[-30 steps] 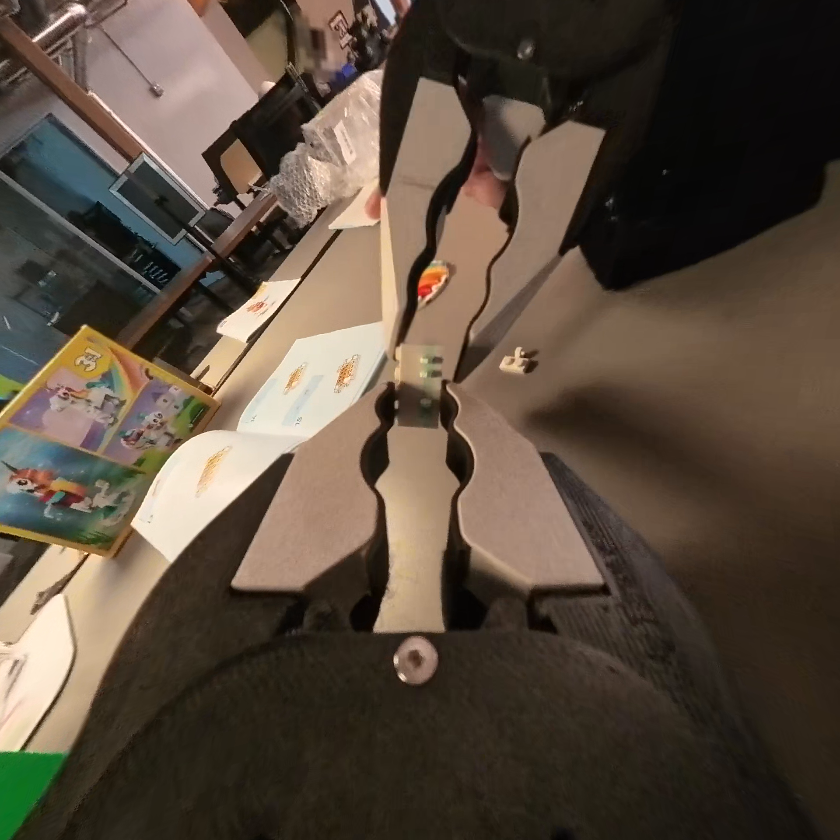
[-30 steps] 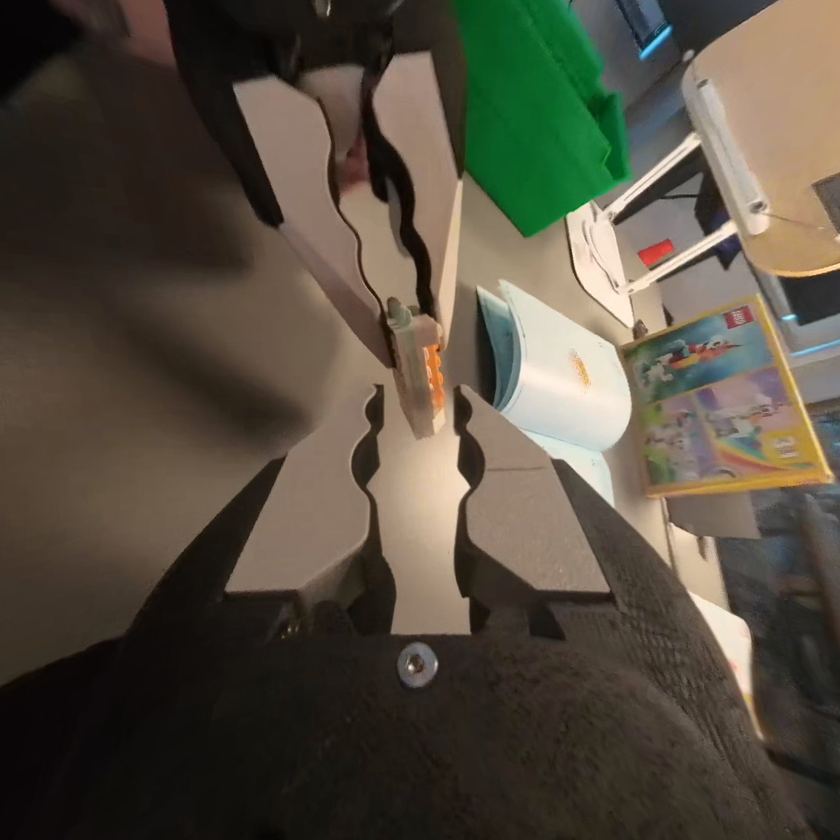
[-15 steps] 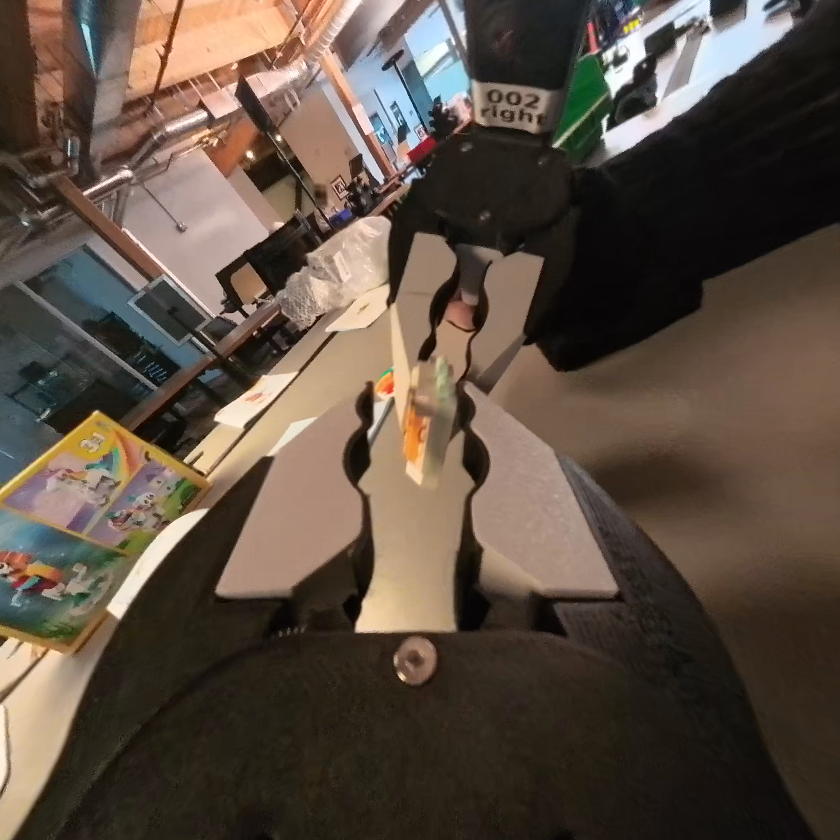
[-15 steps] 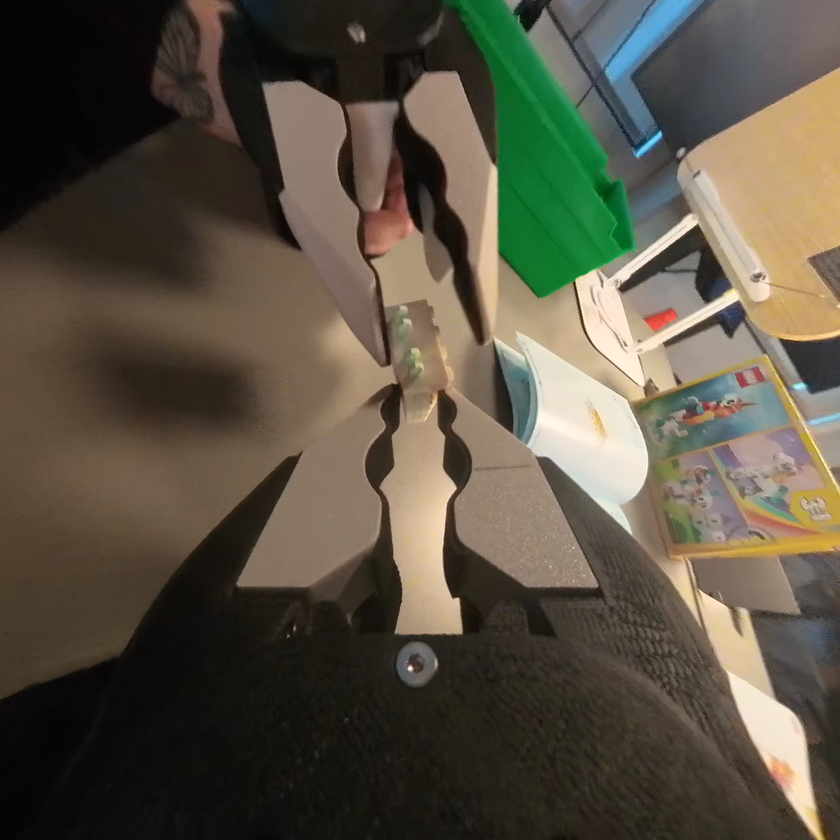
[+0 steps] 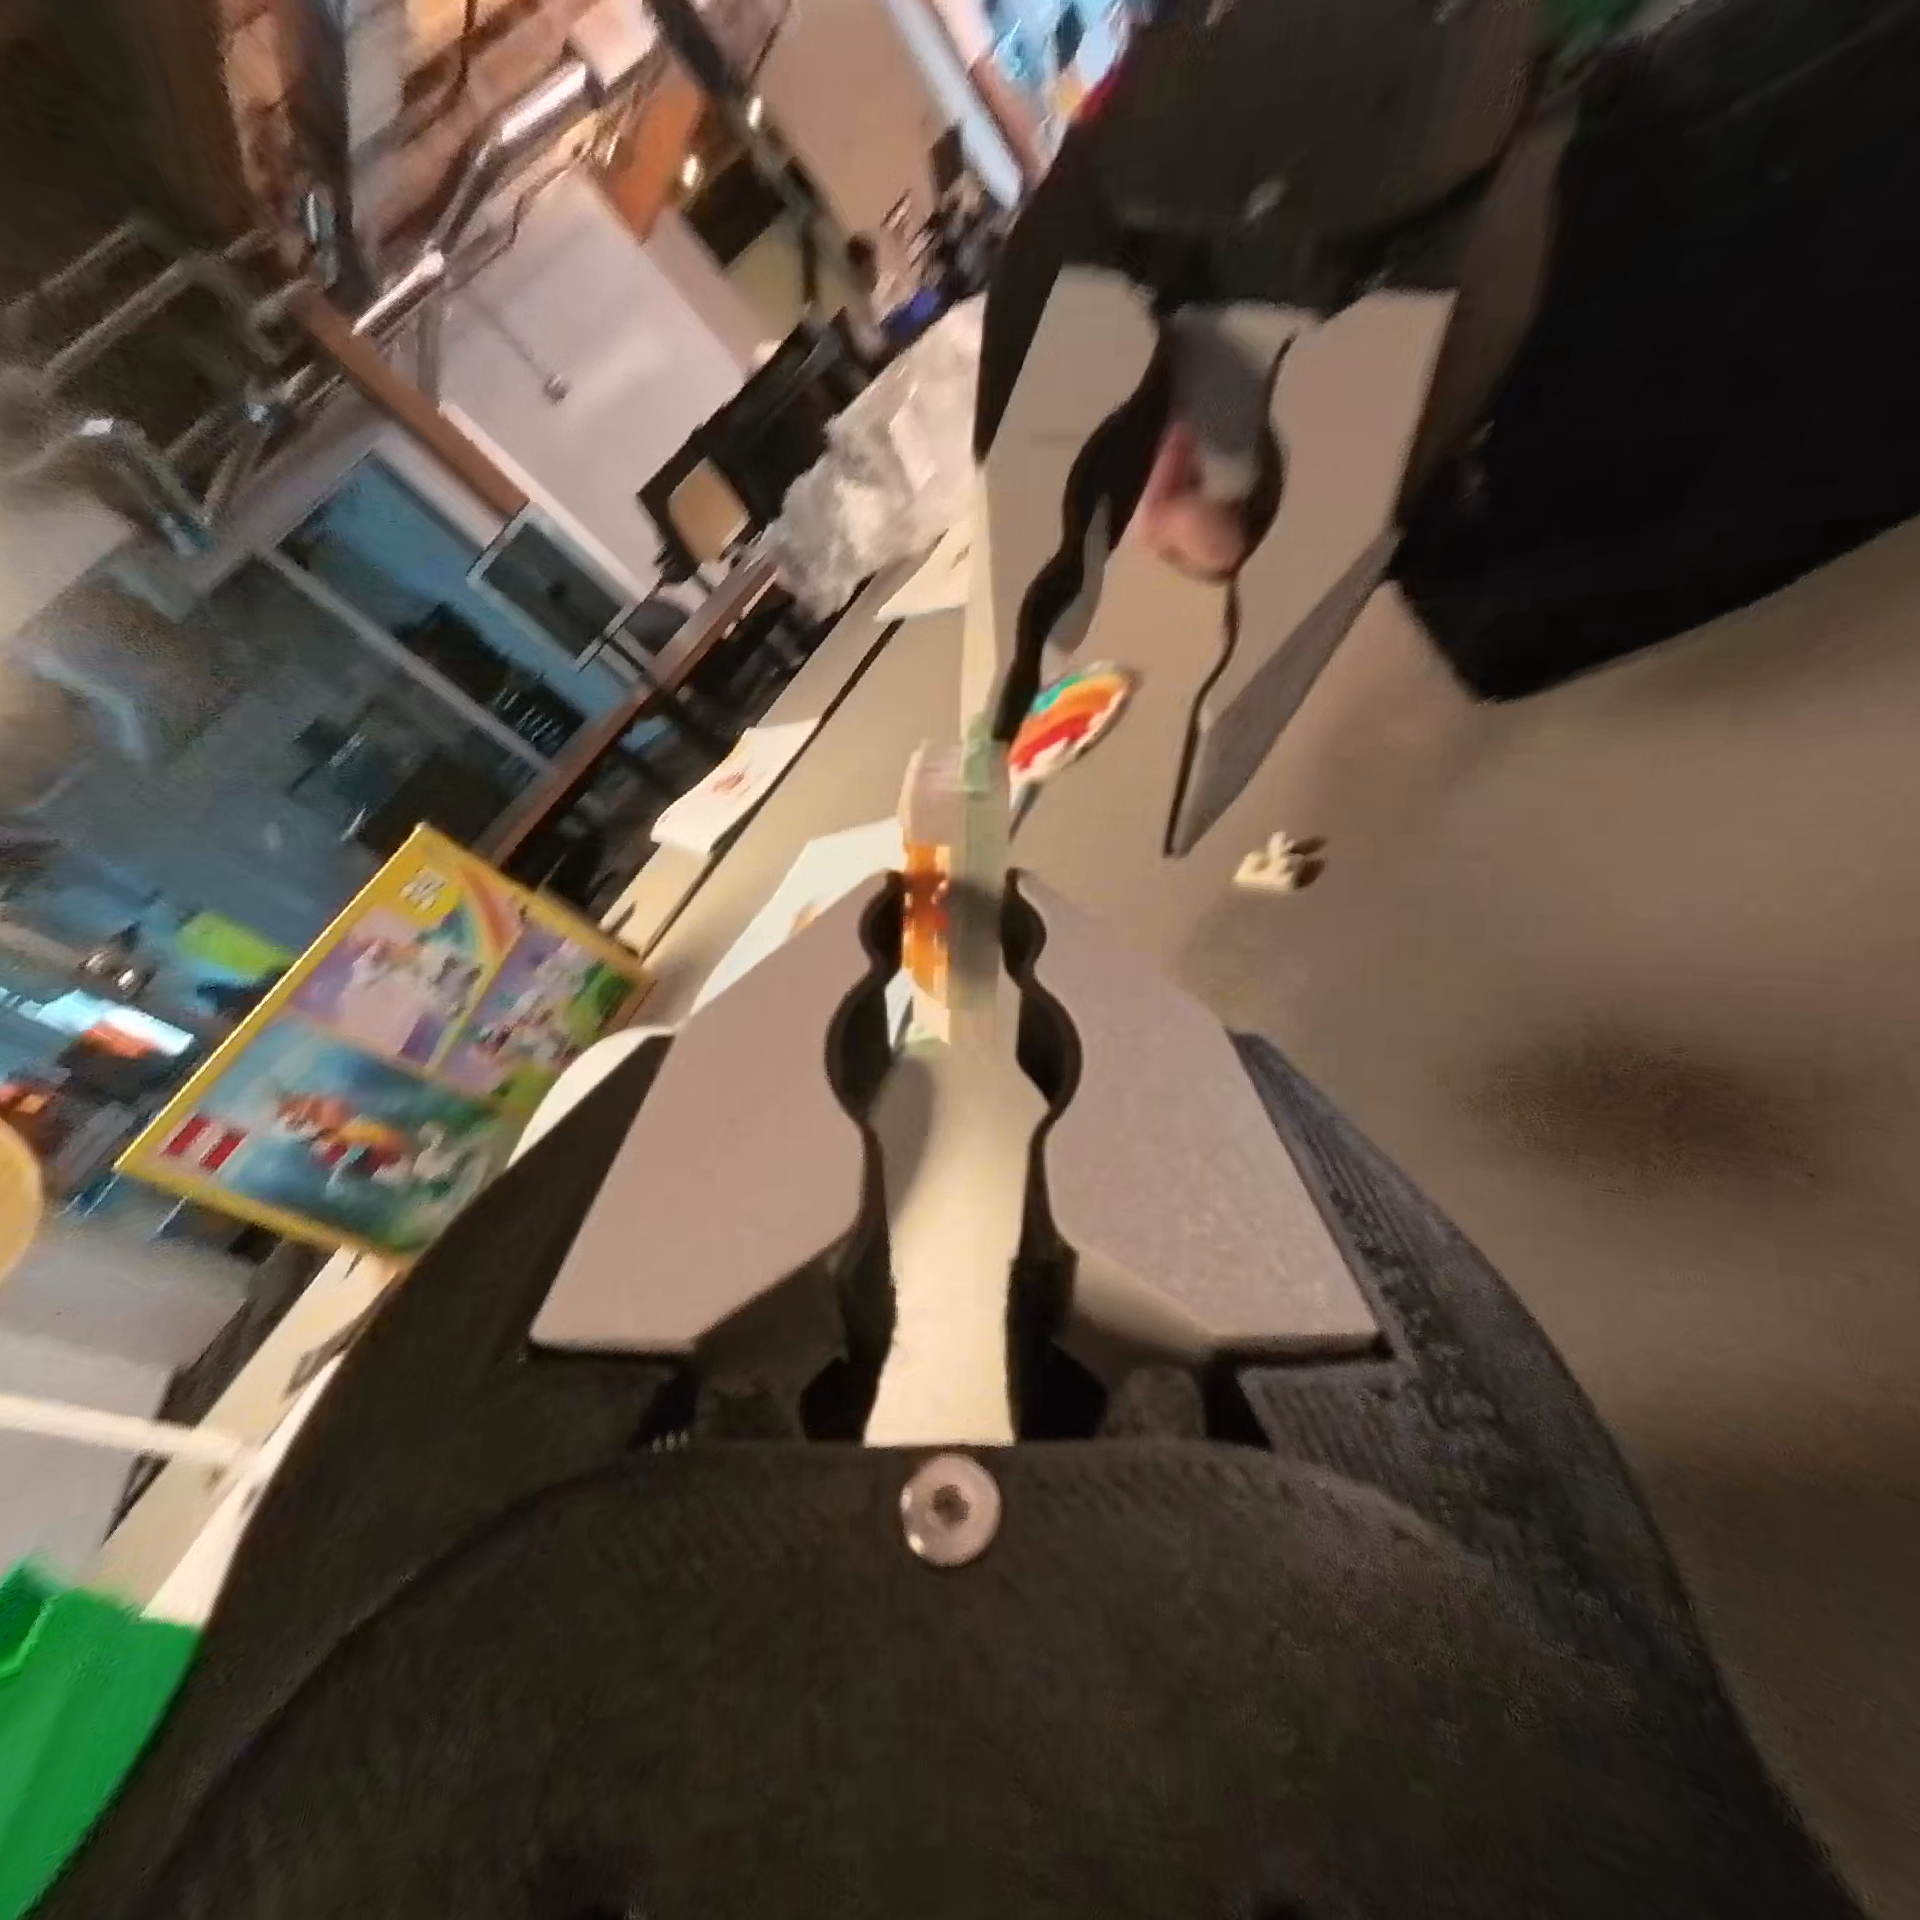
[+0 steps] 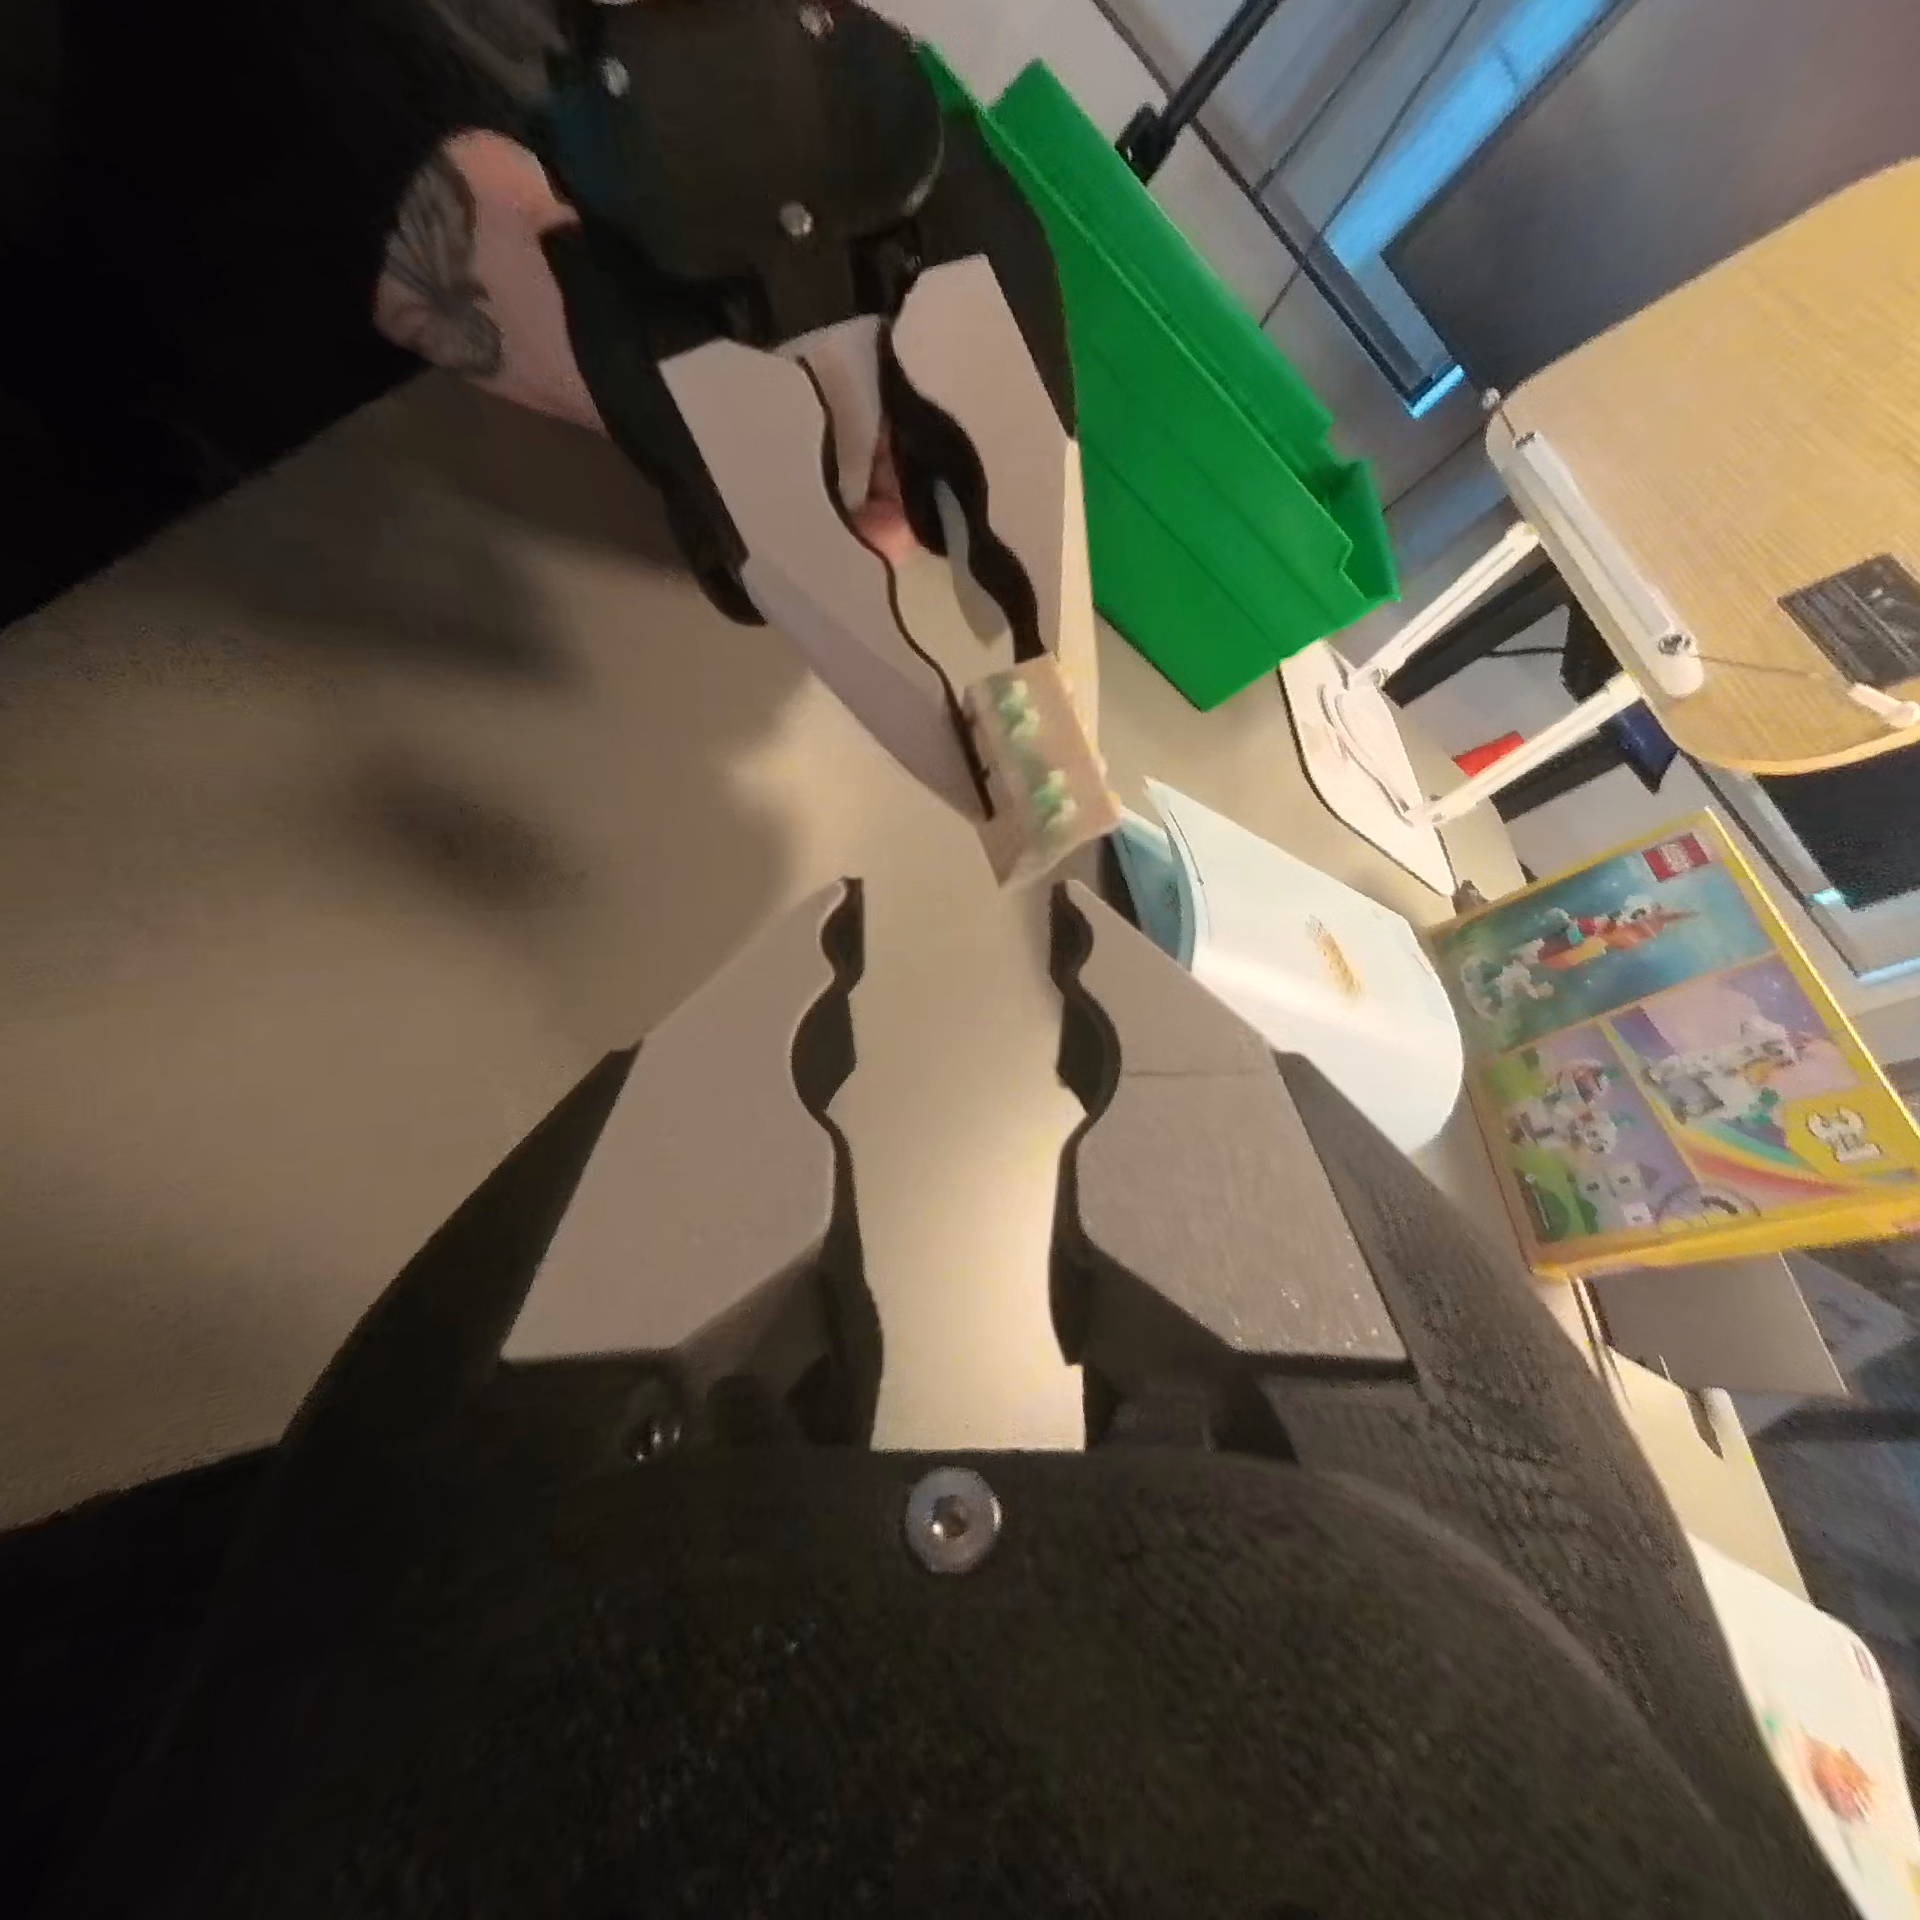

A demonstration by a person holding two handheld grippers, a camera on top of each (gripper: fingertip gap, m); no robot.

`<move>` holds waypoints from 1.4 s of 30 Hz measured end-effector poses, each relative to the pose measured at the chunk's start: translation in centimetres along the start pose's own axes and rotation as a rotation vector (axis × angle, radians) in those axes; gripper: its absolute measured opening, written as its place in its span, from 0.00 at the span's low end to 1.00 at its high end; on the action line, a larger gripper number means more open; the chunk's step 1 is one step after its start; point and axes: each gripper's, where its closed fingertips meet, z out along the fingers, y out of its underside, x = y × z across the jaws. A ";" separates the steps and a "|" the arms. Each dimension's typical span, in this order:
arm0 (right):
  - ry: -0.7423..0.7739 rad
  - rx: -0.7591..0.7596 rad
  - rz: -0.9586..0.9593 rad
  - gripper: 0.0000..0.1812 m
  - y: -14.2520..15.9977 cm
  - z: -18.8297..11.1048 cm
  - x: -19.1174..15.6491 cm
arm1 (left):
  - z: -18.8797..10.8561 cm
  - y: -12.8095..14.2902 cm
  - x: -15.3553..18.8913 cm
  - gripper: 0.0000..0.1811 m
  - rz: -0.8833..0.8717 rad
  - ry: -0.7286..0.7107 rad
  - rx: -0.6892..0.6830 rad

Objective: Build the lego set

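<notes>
My left gripper (image 5: 954, 909) is shut on a small lego assembly (image 5: 951, 821) of white, orange and pale green pieces and holds it above the table. In the right wrist view the same assembly (image 6: 1049, 821) sticks out from the left gripper's tips (image 6: 1029, 769), studs toward the camera. My right gripper (image 6: 956, 894) is open and empty, its tips just short of the assembly. It faces the left one in the left wrist view (image 5: 1091, 790). A rainbow piece (image 5: 1070, 717) and a small white piece (image 5: 1273, 862) lie on the table.
The yellow lego box (image 6: 1683, 1049) and an open instruction booklet (image 6: 1309, 966) lie beside the grippers. A green bin (image 6: 1174, 436) stands farther along the grey table (image 6: 312, 831). A white stand base (image 6: 1351, 748) sits near the bin. A person's hand (image 6: 447, 281) holds the left gripper. Both grippers' tips are close together, under 4 cm apart.
Half a second ago my right gripper's fingers were narrowed around the assembly's end. Now they are spread and drawn back. The left gripper has kept hold of the assembly and tilted it.
</notes>
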 end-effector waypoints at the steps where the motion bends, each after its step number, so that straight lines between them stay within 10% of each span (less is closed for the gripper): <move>1: 0.028 -0.015 -0.010 0.22 0.2 -0.1 0.4 | 0.1 0.6 -0.2 0.10 0.012 -0.017 -0.040; 19: 0.164 -0.160 -0.457 0.09 0.6 0.5 0.1 | 1.6 2.4 1.1 0.24 0.217 -0.053 -0.191; 23: 0.172 -0.139 -0.444 0.09 0.2 0.6 0.0 | 1.4 2.3 1.4 0.10 0.271 -0.037 -0.189; 32: -0.184 -0.172 0.377 0.12 4.4 -2.7 -1.4 | 0.5 5.0 -1.0 0.10 0.449 -0.158 -0.353; 42: -0.241 -0.274 0.541 0.06 6.4 -2.3 -3.9 | 1.2 5.5 0.6 0.10 0.662 -0.142 -0.421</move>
